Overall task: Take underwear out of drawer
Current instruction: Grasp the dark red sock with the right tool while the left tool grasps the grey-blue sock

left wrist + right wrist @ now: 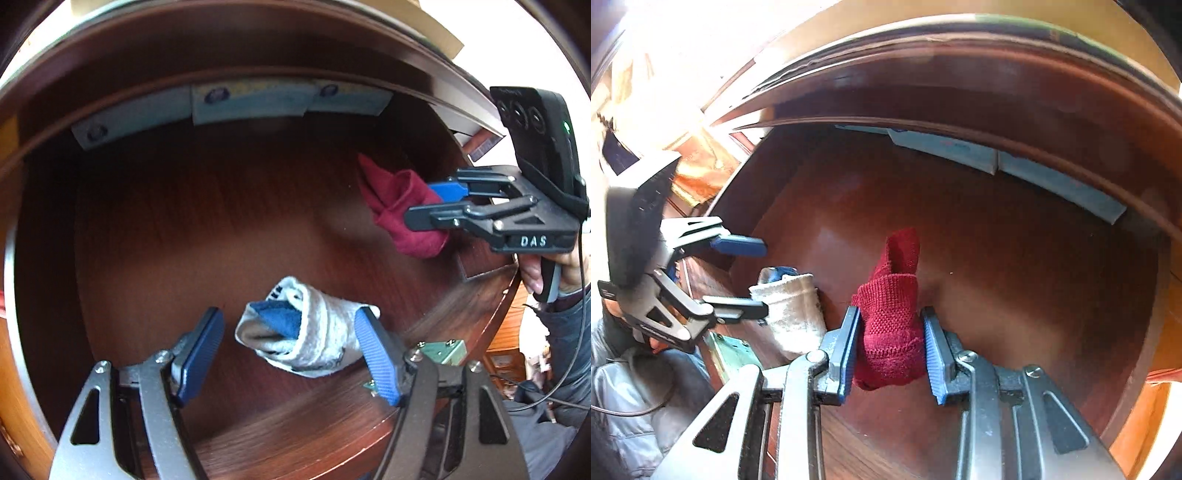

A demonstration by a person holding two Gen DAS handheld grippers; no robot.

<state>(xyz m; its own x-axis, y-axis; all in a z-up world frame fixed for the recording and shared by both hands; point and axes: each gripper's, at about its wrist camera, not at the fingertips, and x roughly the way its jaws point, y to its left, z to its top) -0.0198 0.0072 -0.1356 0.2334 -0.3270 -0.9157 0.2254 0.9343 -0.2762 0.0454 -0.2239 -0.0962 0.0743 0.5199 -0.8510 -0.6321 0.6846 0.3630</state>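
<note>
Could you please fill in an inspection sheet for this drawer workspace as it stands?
Surface: wooden drawer open, its floor mostly bare.
Job's things: red bundle and white-and-blue bundle inside.
Clutter: pale blue packets along the back wall.
Grippers: right gripper shut on the red bundle; left gripper open around the white-and-blue bundle.
Cables: black cable beside the right gripper.
Surroundings: wooden furniture; a person's grey sleeve.

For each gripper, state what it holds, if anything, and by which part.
Right gripper: shut on the red knit bundle, across its lower middle. Left gripper: open around the white rolled bundle, holding nothing.
</note>
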